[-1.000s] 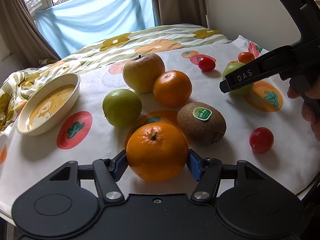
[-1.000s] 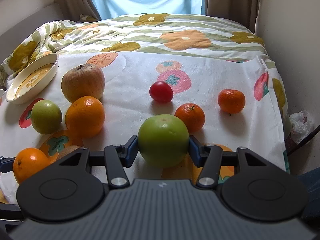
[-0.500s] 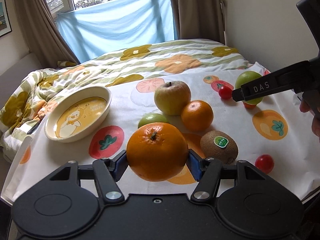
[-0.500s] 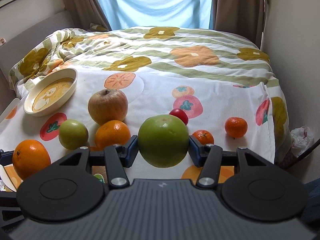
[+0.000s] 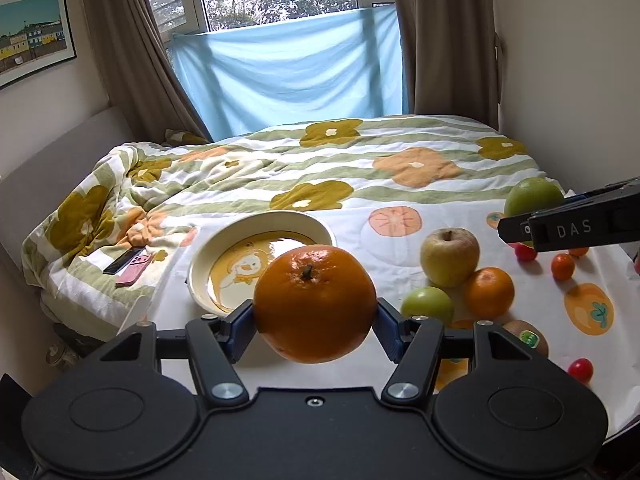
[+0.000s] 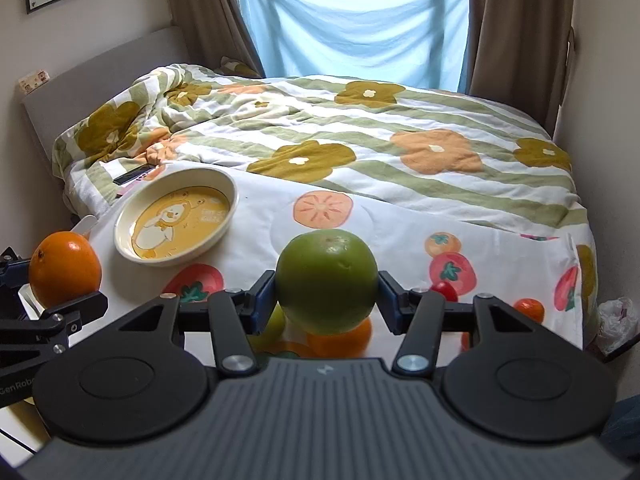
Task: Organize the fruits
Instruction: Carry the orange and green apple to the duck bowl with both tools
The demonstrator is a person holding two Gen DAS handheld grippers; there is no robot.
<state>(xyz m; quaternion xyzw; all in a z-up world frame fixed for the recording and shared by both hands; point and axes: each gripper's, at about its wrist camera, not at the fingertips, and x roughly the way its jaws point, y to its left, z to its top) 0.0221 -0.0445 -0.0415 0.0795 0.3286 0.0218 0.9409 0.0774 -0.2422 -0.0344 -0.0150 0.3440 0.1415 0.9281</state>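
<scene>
My left gripper (image 5: 314,320) is shut on a large orange (image 5: 315,304) and holds it in the air in front of the cream bowl (image 5: 316,226). My right gripper (image 6: 326,296) is shut on a big green fruit (image 6: 326,280), held above the cloth. The orange (image 6: 64,270) and the bowl (image 6: 232,192) also show in the right wrist view. On the cloth lie a yellow apple (image 5: 449,257), a small orange (image 5: 489,293), a small green fruit (image 5: 427,306), a kiwi (image 5: 528,338) and cherry tomatoes (image 5: 580,370).
The fruit lies on a white fruit-print cloth (image 5: 400,264) over the end of a bed with a flowered duvet (image 5: 360,160). A pink phone (image 5: 134,274) and a dark phone (image 5: 122,261) lie at left. A wall runs along the right. A small tangerine (image 6: 529,309) sits at far right.
Both grippers have risen with their fruit. The left one has swung left, so the bowl now sits just behind the orange.
</scene>
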